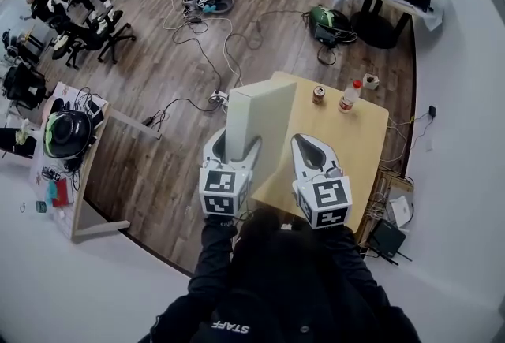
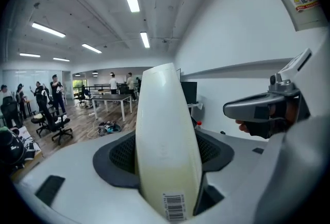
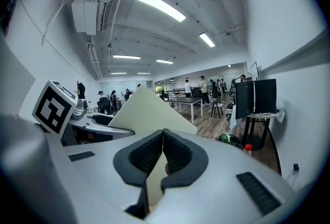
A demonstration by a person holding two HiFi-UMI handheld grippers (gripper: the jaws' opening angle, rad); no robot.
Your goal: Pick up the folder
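Folder (image 1: 256, 117) is off the table (image 1: 364, 146), upright in the air over its near-left corner, carried between both tools. Left gripper (image 2: 167, 158): jaws wide, clamped on the folder's thick rounded back. Right gripper (image 3: 162, 153): jaws almost together, pinching a thin cover edge. My read: light, stiff board with a smooth pale skin, so likely slippery; the cover may flex or swing open. Best hold is the thick back, deep in the pads; the thin edge only steadies
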